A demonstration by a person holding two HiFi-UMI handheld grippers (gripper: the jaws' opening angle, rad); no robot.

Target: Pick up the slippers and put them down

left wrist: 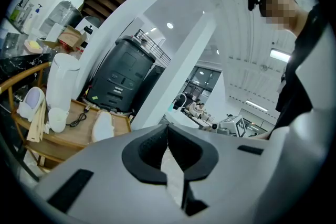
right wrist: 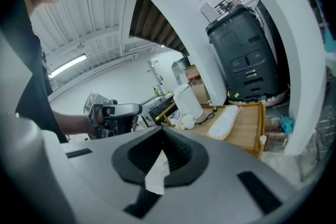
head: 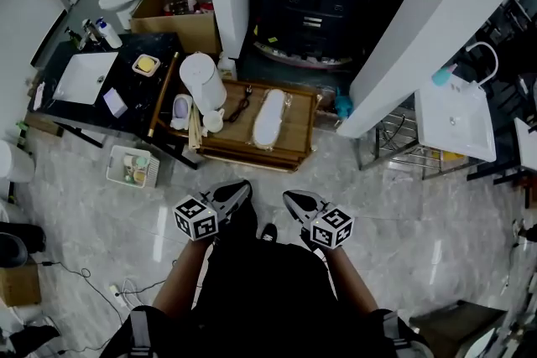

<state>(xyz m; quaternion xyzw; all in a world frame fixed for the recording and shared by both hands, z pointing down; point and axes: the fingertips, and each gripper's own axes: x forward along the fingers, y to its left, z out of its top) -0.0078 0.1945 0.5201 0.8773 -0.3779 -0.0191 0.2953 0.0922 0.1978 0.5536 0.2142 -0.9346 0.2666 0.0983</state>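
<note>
One white slipper in a clear wrap lies on a low wooden table ahead of me; the same slipper shows in both gripper views. No second slipper is visible. My left gripper and right gripper hang side by side over the marble floor, short of the table's near edge. In the left gripper view, my left gripper has its jaws shut with nothing between them. My right gripper is likewise shut and empty.
A white jug, a black cable and a small lavender item share the wooden table. A white basket sits on the floor at left, a black counter with a sink behind it. A white pillar and wire rack stand at right.
</note>
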